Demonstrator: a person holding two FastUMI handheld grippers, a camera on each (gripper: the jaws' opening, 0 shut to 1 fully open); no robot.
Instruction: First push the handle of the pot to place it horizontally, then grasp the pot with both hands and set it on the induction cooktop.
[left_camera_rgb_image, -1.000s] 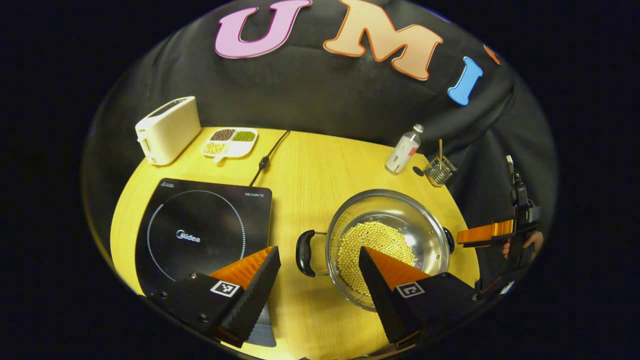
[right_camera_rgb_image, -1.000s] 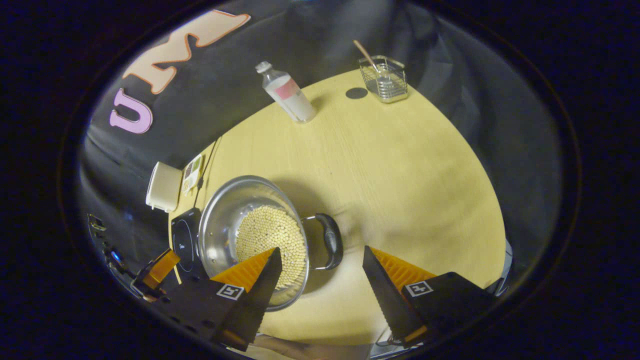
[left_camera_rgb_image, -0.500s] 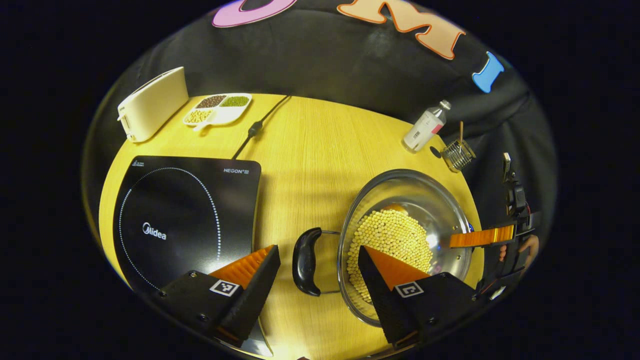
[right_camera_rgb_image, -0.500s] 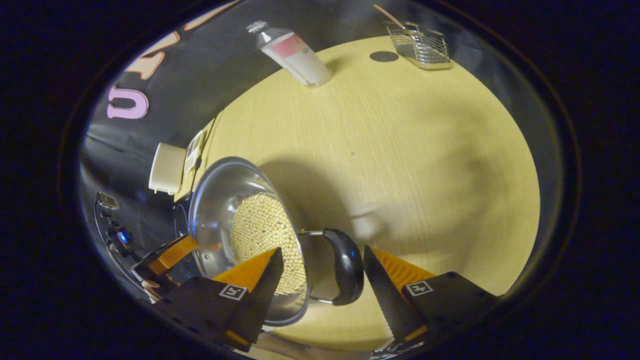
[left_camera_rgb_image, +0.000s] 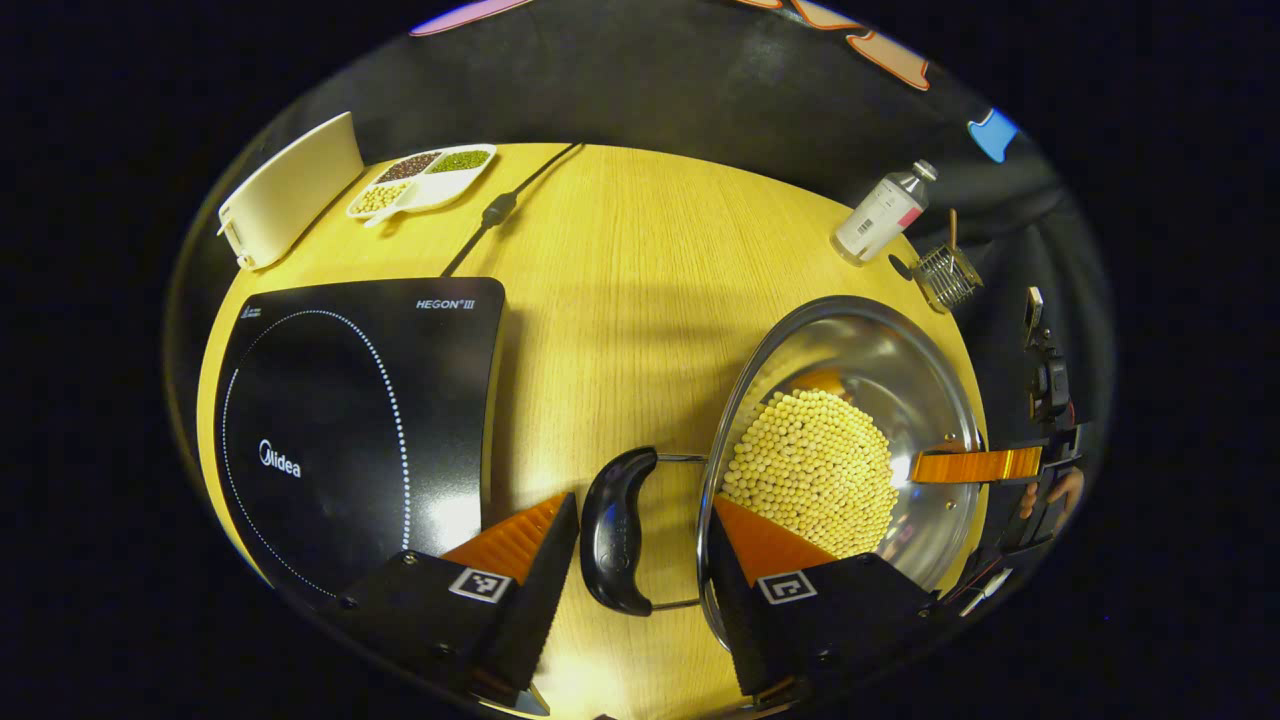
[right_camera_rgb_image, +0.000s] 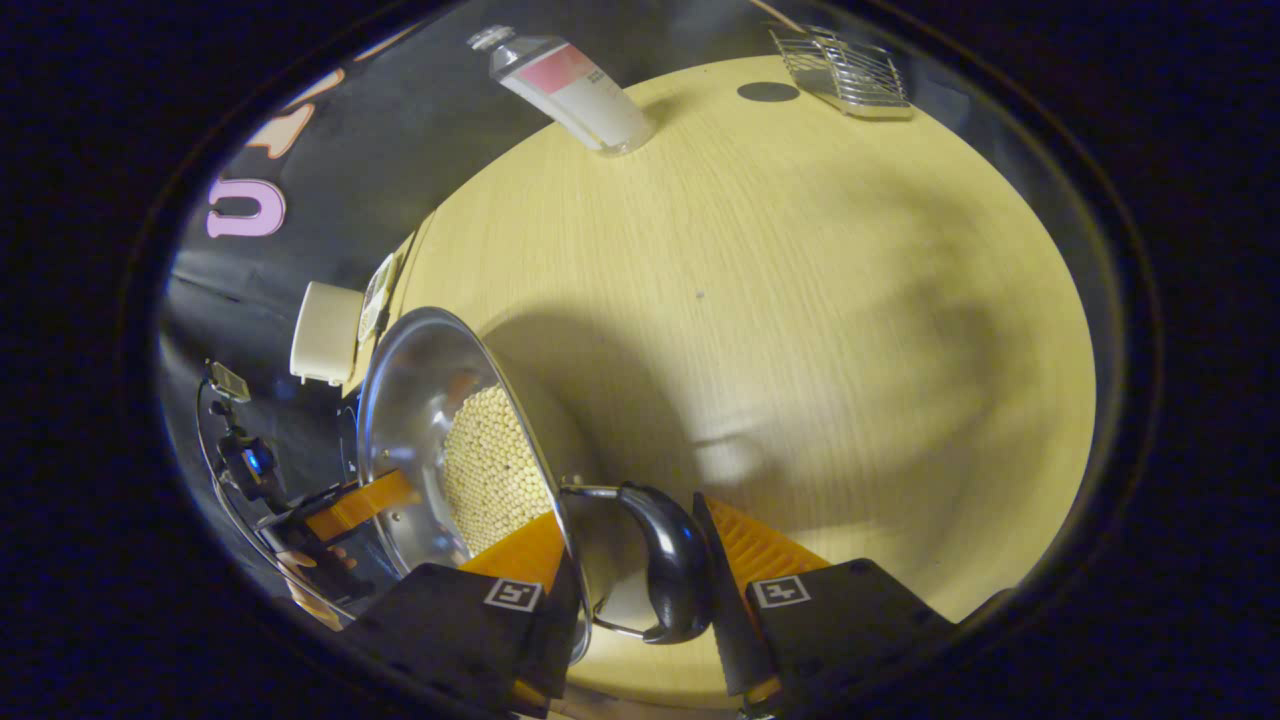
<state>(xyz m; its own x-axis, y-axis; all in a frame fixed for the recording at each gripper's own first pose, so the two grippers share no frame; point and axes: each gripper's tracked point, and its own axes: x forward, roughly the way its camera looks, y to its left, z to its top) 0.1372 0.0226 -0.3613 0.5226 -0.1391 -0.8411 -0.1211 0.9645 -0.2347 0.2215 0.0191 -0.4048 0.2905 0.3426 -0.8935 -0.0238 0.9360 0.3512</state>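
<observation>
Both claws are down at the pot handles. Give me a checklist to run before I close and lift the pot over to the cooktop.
1. Handles set sideways: ok. The pot has one black handle out to each side.
2. Left claw around the left handle: ok. One finger is on each side, with gaps showing.
3. Right claw gripping the right handle: cannot tell. The outer finger looks pressed against it, and the inner finger sits inside the rim.
4. Cooktop surface bare: ok.
5. Table between pot and cooktop: ok, nothing in the way.
6. Beans safe to lift: ok, well below the rim.
</observation>
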